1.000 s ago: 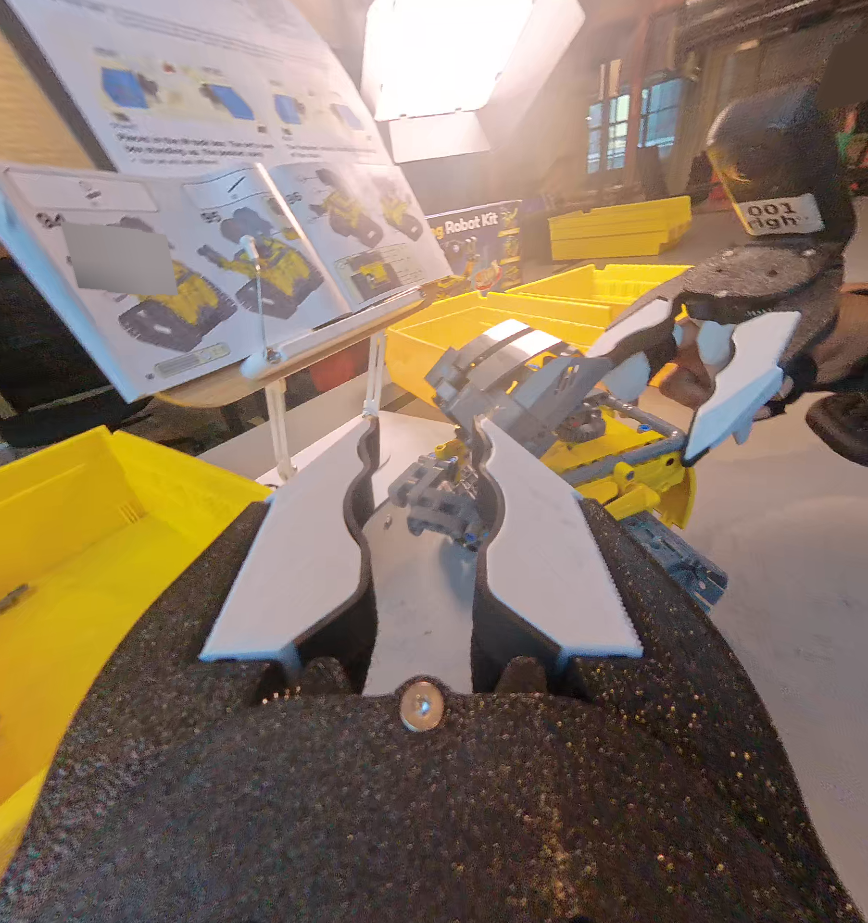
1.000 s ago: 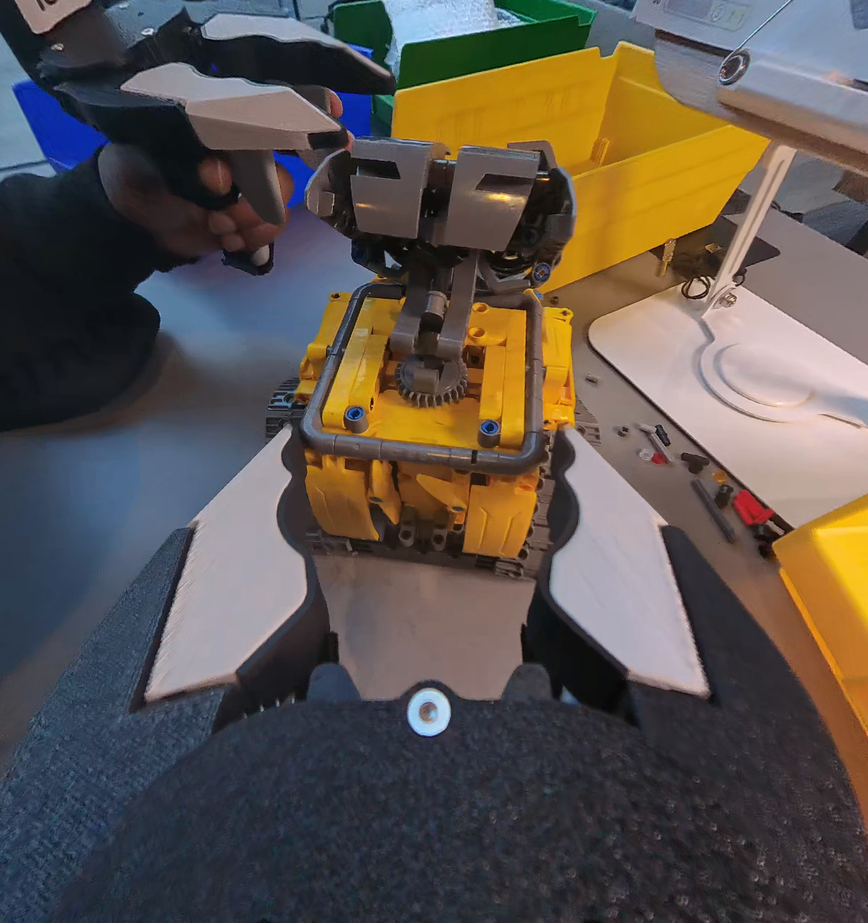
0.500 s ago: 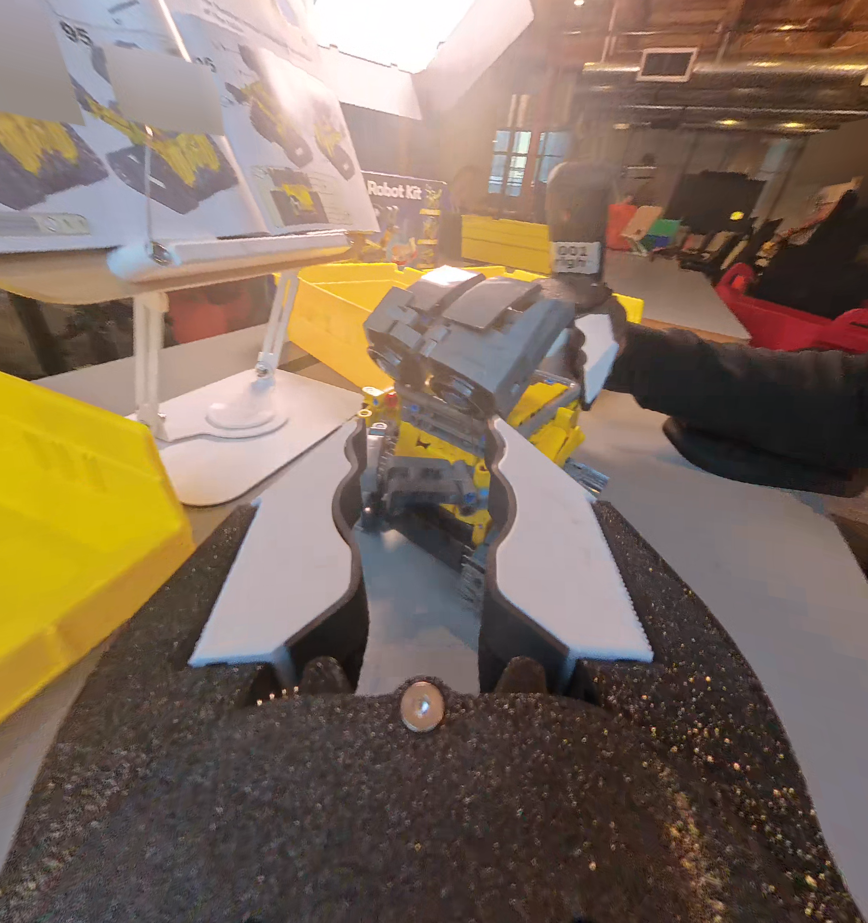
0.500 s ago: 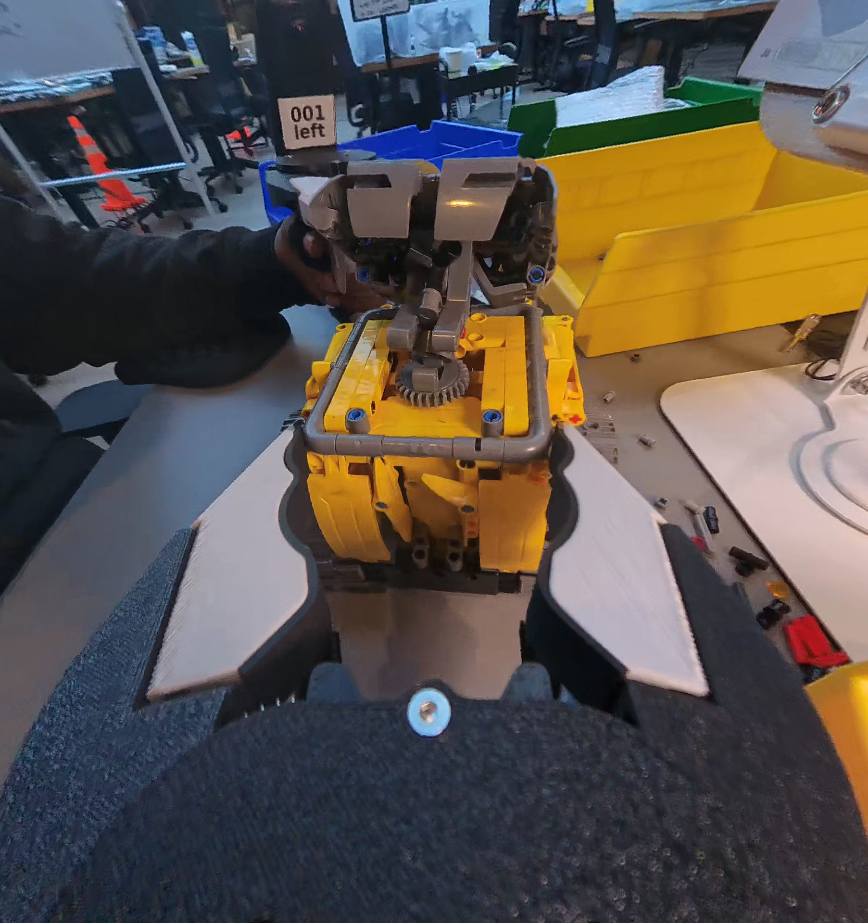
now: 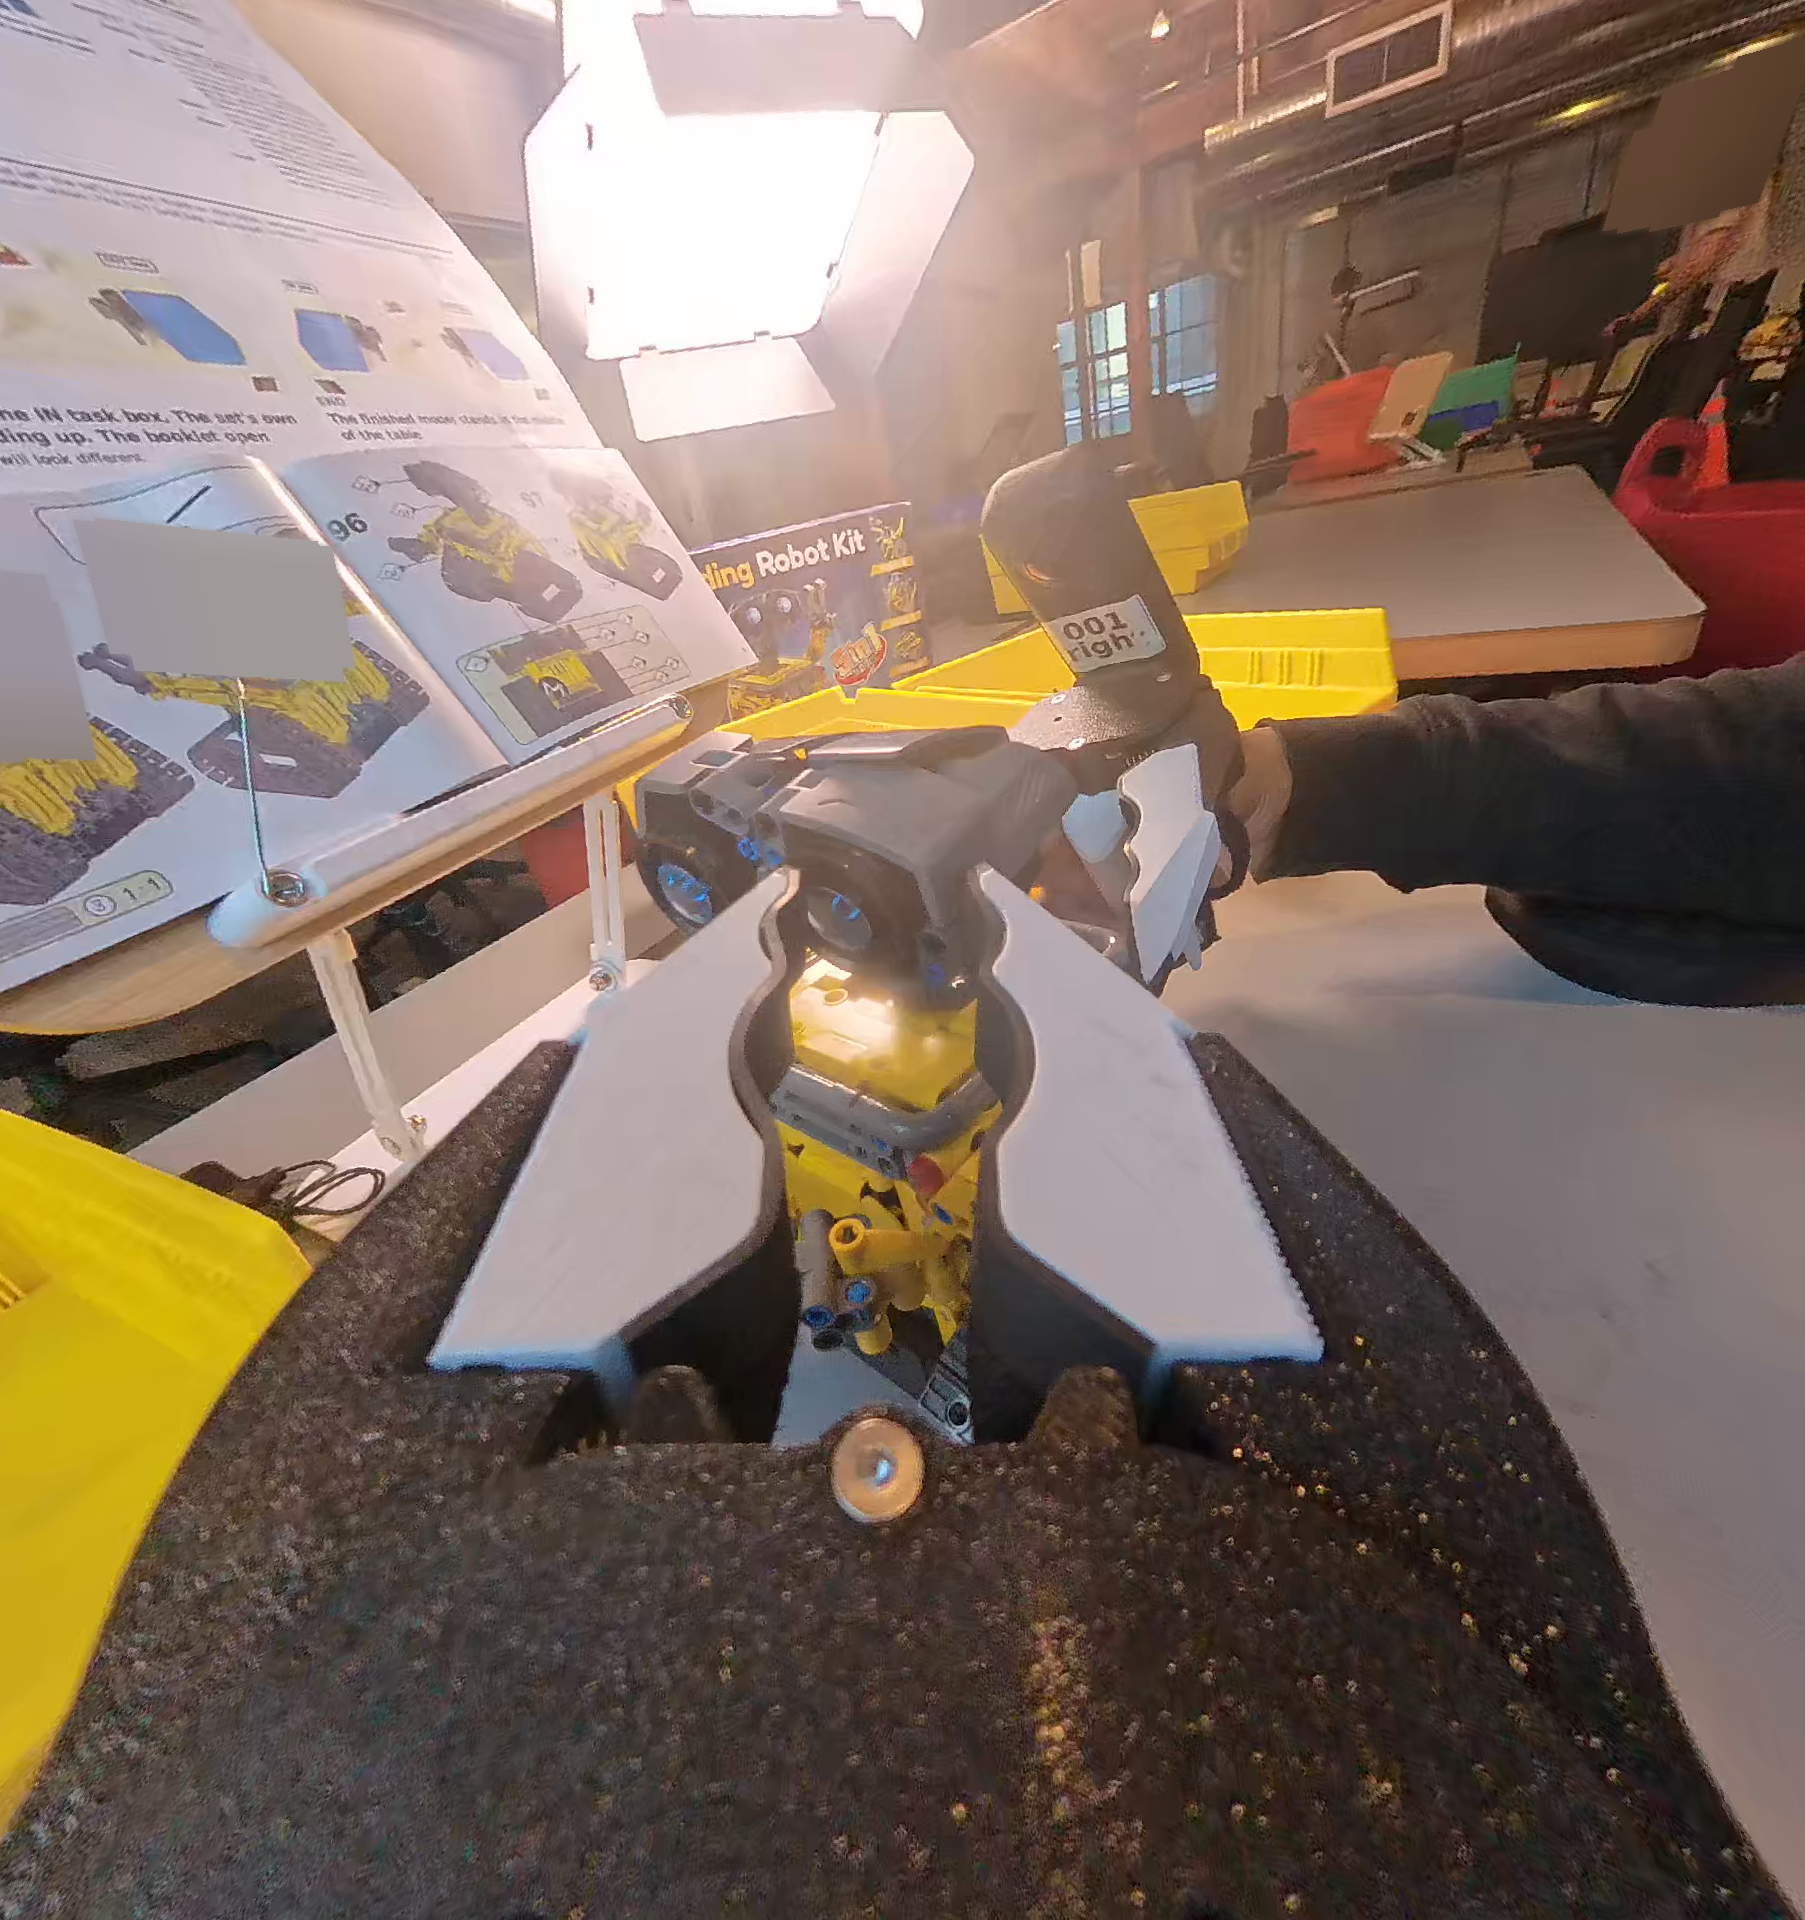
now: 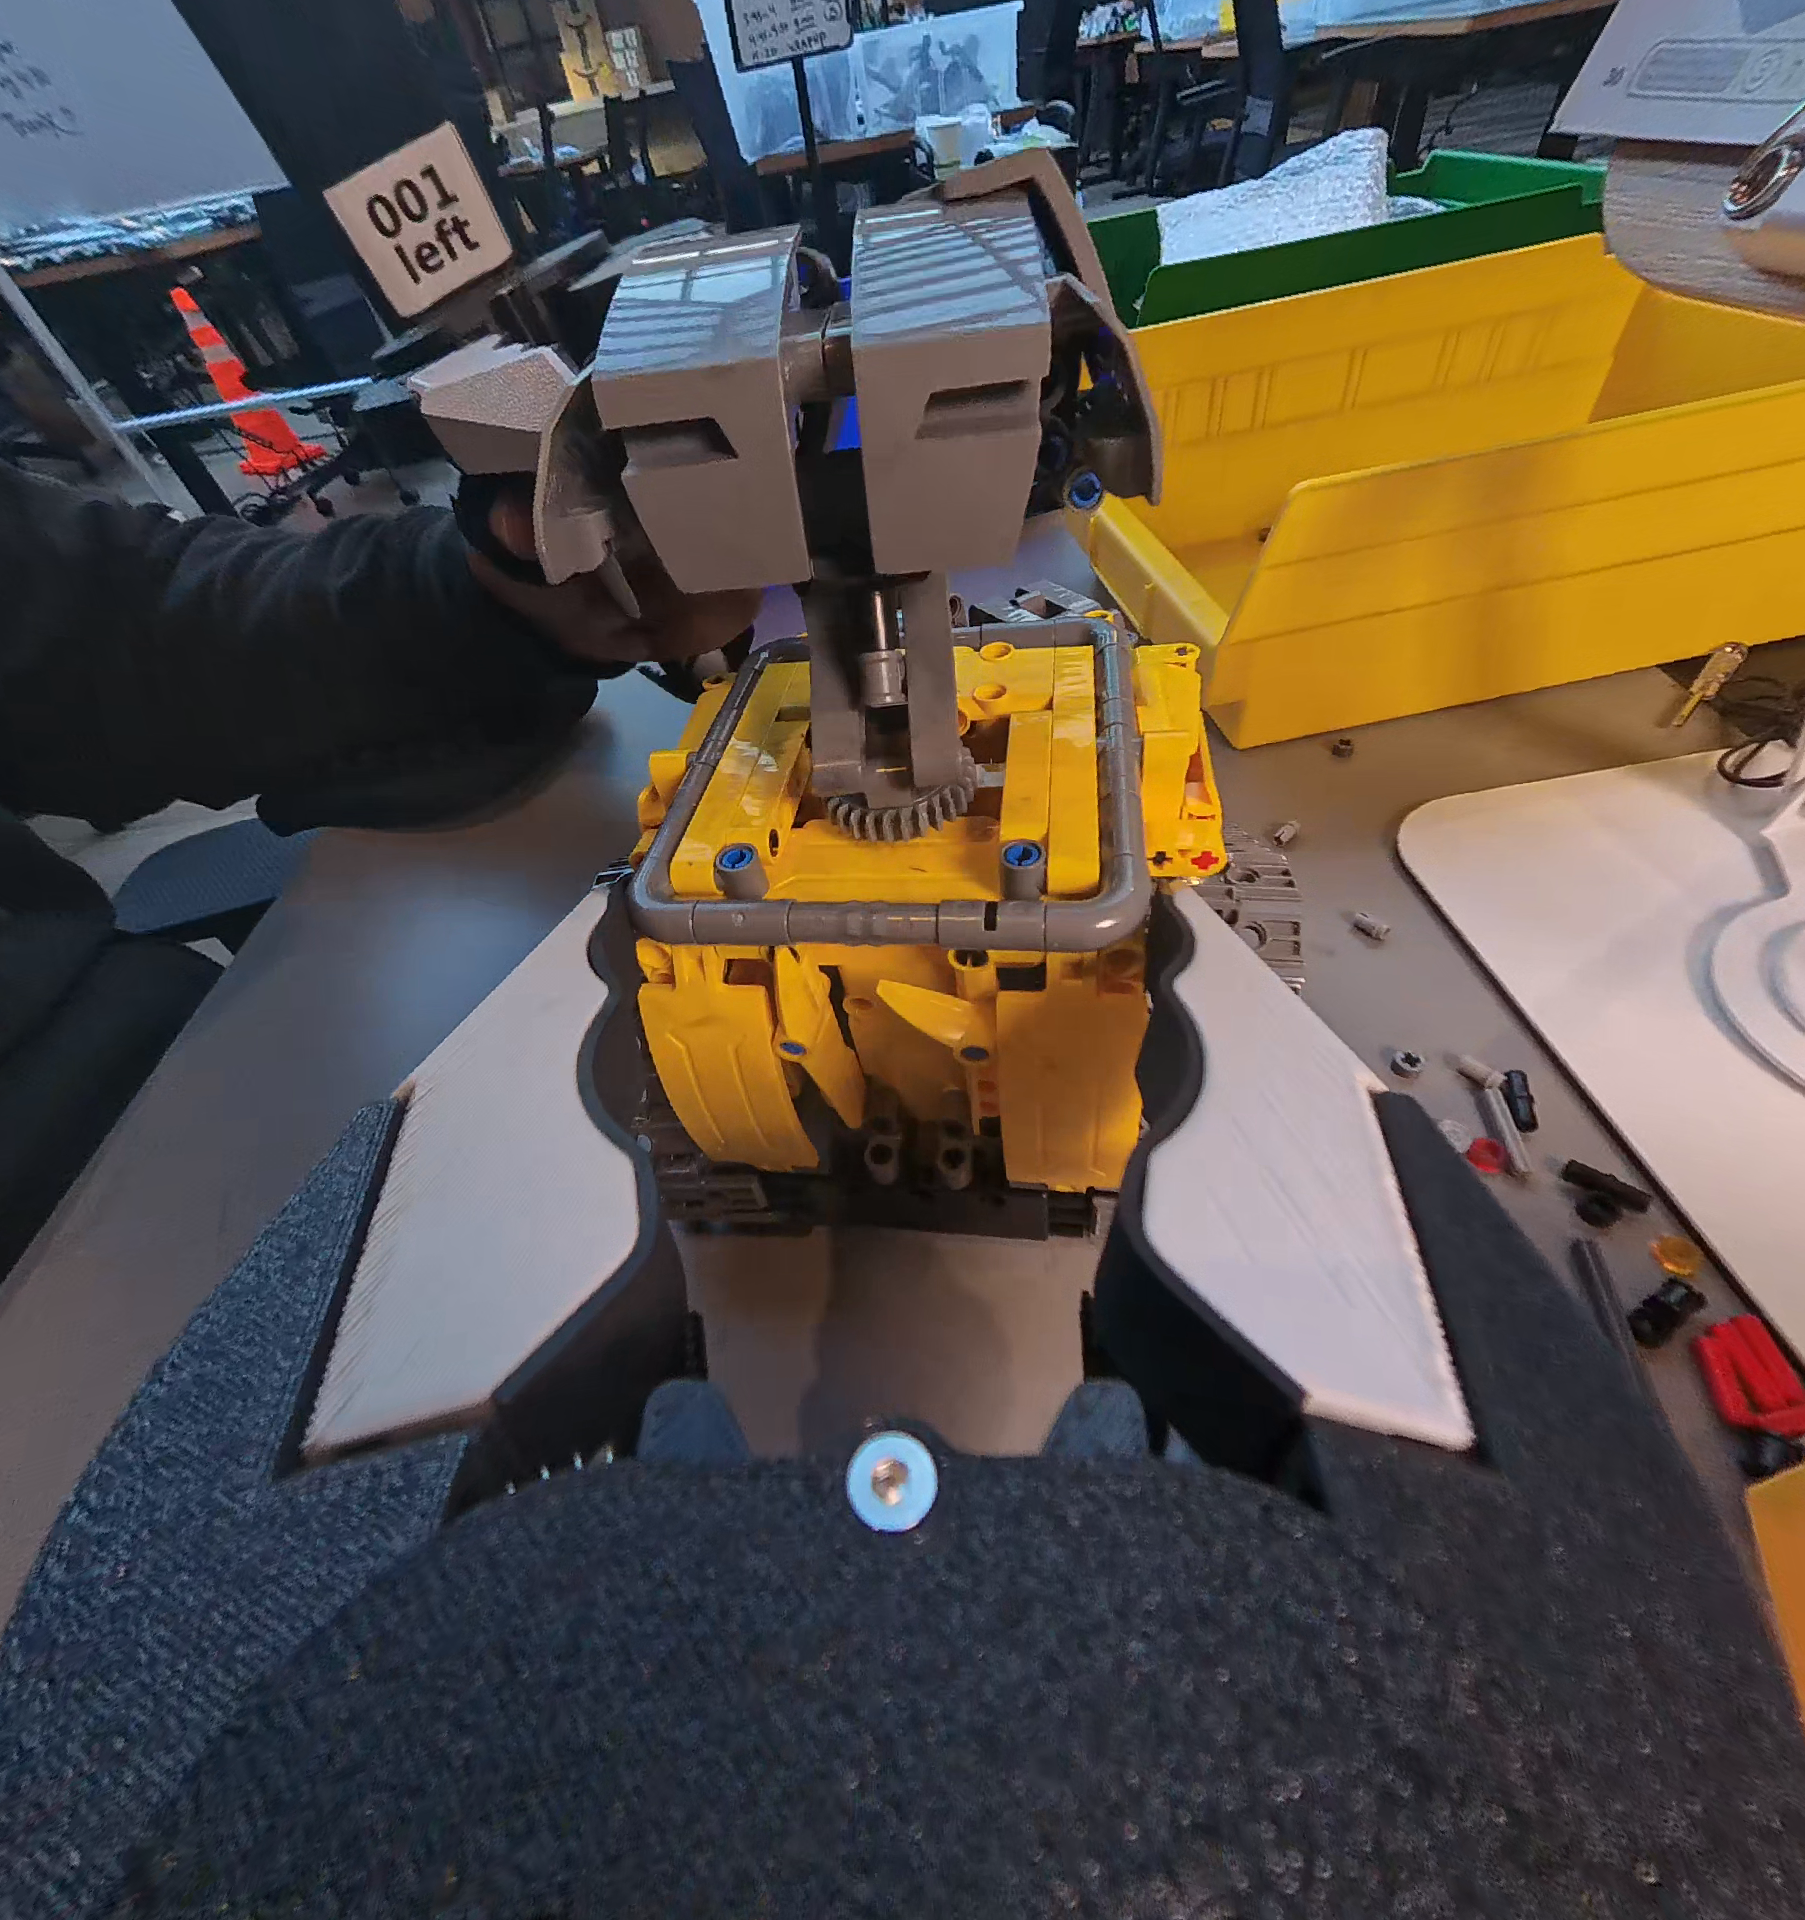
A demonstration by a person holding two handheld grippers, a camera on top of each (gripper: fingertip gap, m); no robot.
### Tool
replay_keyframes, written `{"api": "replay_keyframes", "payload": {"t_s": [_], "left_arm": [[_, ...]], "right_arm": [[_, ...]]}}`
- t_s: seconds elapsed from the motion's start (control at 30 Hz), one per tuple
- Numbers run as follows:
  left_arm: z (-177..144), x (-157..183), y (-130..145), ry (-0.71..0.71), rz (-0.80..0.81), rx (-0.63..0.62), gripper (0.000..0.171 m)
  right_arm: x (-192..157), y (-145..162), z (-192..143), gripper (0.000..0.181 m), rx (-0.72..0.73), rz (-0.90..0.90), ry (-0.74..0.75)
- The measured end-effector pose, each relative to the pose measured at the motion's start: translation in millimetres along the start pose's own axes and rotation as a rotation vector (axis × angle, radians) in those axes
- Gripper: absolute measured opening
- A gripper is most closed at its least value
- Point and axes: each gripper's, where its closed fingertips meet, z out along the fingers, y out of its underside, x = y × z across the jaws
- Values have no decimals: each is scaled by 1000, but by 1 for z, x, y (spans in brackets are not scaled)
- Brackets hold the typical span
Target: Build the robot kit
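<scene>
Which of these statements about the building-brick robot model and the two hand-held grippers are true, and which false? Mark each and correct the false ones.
1. The right hand-held gripper has its fingers on either side of the model's yellow body. True.
2. The model's head is red. False: it is grey.
3. A grey gear sits at the base of the model's neck. True.
4. The bin behind the model is blue. False: it is yellow.
5. Small loose parts lie on the table to the model's right. True.
6. The instruction booklet lies flat on the table. False: it rests tilted on a stand.
</scene>
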Motion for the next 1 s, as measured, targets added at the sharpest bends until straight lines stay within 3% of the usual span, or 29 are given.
{"api": "replay_keyframes", "payload": {"t_s": [0.57, 0.8, 1.0], "left_arm": [[-43, -3, 13, 180, -36, -71, 21], [-59, -28, 10, 123, -93, -36, 27], [-53, -44, 10, 8, -115, 6, 39]], "right_arm": [[-5, -5, 21, 98, 11, -8, 25], [-4, -6, 18, 97, -12, -43, 65], [-1, -8, 15, 96, -5, -50, 90]]}}
